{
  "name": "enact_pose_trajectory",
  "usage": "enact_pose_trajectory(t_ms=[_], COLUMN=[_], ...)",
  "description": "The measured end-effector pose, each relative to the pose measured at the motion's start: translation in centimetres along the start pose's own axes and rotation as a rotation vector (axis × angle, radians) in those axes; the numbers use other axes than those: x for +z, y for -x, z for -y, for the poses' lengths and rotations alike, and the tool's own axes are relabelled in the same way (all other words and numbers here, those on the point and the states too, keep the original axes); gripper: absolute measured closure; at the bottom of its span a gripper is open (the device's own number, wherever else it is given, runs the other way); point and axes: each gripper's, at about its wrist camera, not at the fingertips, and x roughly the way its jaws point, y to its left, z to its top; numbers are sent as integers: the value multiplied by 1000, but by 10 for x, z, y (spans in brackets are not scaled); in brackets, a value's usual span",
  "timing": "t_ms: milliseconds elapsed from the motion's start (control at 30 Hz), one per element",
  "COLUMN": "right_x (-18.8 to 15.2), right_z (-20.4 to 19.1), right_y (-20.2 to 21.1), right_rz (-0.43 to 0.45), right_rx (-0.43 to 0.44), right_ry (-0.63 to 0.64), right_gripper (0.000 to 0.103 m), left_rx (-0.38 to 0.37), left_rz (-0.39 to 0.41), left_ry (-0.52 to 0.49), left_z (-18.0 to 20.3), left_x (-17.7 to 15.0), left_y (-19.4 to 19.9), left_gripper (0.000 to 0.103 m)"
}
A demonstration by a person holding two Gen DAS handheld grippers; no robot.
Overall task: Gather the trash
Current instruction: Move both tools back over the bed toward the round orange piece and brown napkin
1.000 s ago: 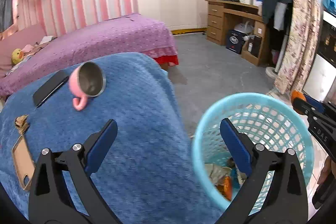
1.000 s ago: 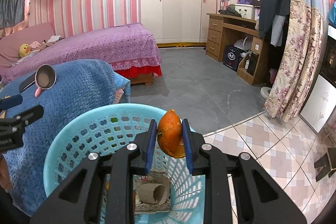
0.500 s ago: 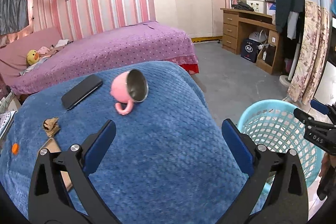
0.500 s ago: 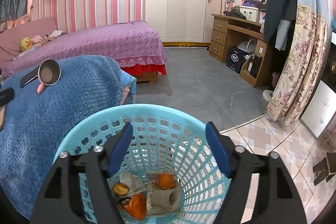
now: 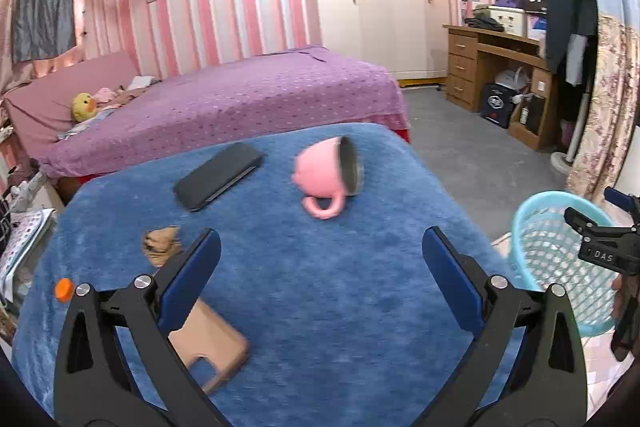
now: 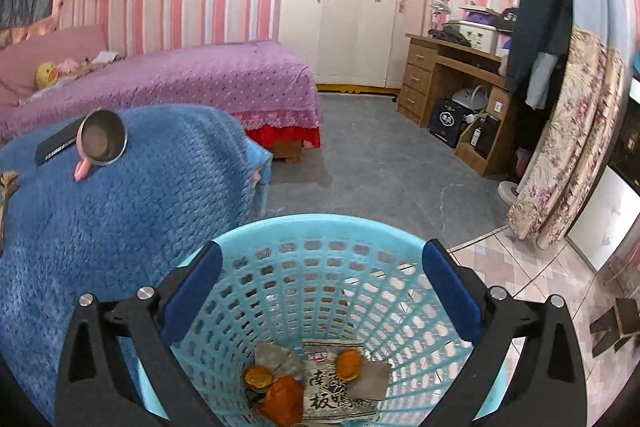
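Both tongs empty: right gripper (image 6: 320, 291) just spread, left gripper (image 5: 320, 283) wide. Risk: left snags brown crumpled wrapper (image 5: 160, 245) beside tan phone case (image 5: 208, 343), lifting both.

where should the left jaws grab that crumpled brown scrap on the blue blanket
Pinch the crumpled brown paper scrap across its raised, bunched middle, coming from above. It lies low on the soft blue blanket, so a side approach would likely snag the pile. The left gripper is open.
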Motion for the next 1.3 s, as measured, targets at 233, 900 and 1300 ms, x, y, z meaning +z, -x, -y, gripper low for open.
enact_pose_trajectory(t_ms=[233, 900, 1300], right_x=[4, 18, 19], right_z=[-31, -164, -280], right_y=[-2, 20, 19], right_rz=[-23, 17, 13], right_rx=[-2, 121, 277], right_ry=[36, 169, 183], right_gripper=[5, 5, 5], left_rx=[30, 170, 247], left_rz=[-19, -124, -181], left_ry=[31, 98, 161], left_z=[-45, -204, -288], left_x=[-11, -50, -69], left_y=[-11, -35, -44], left_gripper=[6, 5, 5])
